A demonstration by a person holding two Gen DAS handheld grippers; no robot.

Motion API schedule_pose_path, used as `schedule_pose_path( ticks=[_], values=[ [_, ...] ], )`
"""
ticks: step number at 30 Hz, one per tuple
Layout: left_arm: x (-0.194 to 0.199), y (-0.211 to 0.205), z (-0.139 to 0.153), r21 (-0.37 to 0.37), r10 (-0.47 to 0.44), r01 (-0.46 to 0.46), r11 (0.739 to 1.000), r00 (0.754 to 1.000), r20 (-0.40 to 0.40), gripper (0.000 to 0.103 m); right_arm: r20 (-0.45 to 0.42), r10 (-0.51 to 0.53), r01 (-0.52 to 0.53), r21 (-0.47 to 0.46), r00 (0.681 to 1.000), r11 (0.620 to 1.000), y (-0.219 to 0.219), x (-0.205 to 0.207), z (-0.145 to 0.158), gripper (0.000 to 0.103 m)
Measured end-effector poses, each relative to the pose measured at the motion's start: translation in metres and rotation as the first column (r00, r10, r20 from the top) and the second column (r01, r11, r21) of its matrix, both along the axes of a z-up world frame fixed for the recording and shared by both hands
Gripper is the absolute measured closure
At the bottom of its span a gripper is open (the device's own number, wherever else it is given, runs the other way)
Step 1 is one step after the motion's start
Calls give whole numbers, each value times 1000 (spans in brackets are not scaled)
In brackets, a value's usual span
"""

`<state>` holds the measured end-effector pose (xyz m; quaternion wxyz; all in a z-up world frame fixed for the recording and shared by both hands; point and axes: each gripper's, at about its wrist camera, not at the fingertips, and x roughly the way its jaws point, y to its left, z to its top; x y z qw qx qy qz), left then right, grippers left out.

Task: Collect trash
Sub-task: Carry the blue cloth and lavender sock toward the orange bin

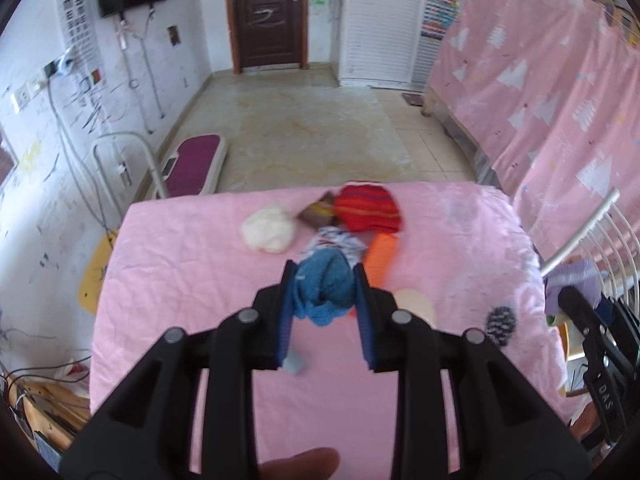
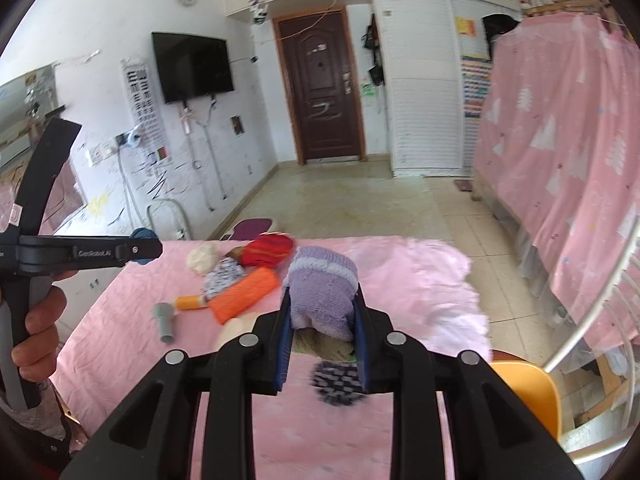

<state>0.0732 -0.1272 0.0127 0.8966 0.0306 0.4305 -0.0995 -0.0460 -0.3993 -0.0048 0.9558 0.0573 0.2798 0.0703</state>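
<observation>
My left gripper (image 1: pixel 323 280) is shut on a blue knitted item (image 1: pixel 326 290) and holds it above the pink-covered table (image 1: pixel 192 280). My right gripper (image 2: pixel 322 306) is shut on a purple knitted item (image 2: pixel 322 286), lifted above the table (image 2: pixel 400 280). The left gripper also shows at the left of the right wrist view (image 2: pixel 136 250). On the table lie a red knitted item (image 1: pixel 368 208), a white one (image 1: pixel 268 228), an orange one (image 1: pixel 380 258), a patterned one (image 1: pixel 334 242) and a black-and-white one (image 1: pixel 500 324). A grey cylinder (image 2: pixel 164 320) and an orange spool (image 2: pixel 190 303) lie at the left.
A brown packet (image 1: pixel 316 212) lies beside the red item. A beige ball (image 2: pixel 320 346) lies under my right gripper. A pink curtain (image 1: pixel 540 92) hangs at the right. A yellow chair (image 2: pixel 528 396) and a white metal rack (image 2: pixel 592 300) stand at the right. Tiled floor (image 1: pixel 312 128) lies beyond the table.
</observation>
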Motion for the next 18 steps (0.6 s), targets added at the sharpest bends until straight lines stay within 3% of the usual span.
schedule_pose_path(
  ticks=[12,18],
  values=[
    [-24,-99,-1,30,-174,174,984,985,-1,77,18,-156,155,38,988,987,-87,-36,-9,87],
    [-43,-154,-6,12,-305,306,952,952,-26,77,18,-220,219,45,975,975,-126,-50,-17,87]
  ],
)
